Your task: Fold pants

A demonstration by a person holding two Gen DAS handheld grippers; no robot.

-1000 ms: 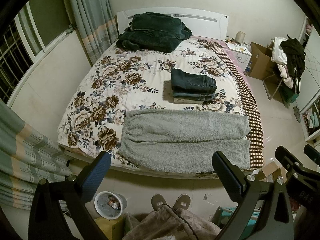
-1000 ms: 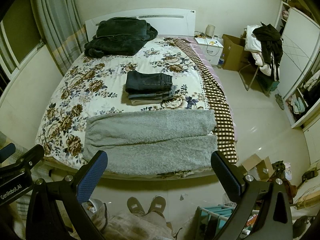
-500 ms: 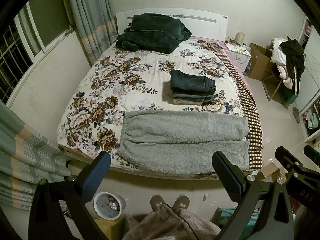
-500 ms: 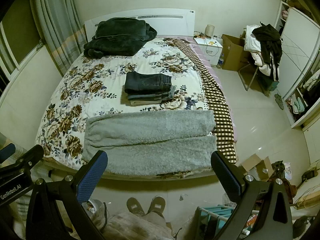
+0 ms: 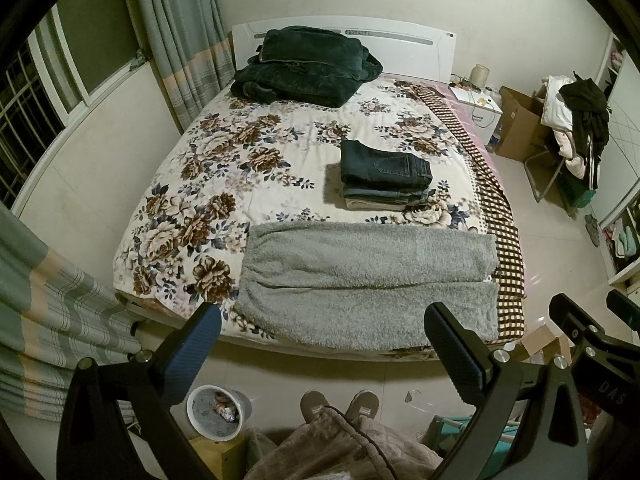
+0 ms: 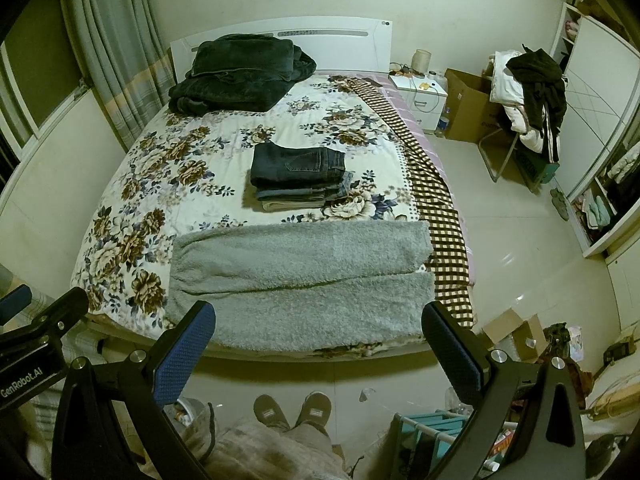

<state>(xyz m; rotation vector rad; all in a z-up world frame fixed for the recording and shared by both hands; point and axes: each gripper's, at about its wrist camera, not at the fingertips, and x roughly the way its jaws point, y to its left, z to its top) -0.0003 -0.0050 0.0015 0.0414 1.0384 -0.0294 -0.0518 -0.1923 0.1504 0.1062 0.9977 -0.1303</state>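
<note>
Grey fleece pants (image 5: 368, 276) lie flat across the foot of the bed, legs side by side, waist to the left. They also show in the right wrist view (image 6: 304, 276). My left gripper (image 5: 322, 344) is open and empty, held above the floor in front of the bed's near edge. My right gripper (image 6: 318, 346) is open and empty at about the same height, beside the left one. Neither touches the pants.
A stack of folded jeans (image 5: 386, 176) sits mid-bed behind the pants. A dark green blanket (image 5: 304, 66) lies by the headboard. A bin (image 5: 218, 412) stands on the floor left of my feet. A chair piled with clothes (image 6: 528, 92) stands right.
Both views have shifted only slightly; the bed sits a touch higher in frame. The pants and both open grippers are as before.
</note>
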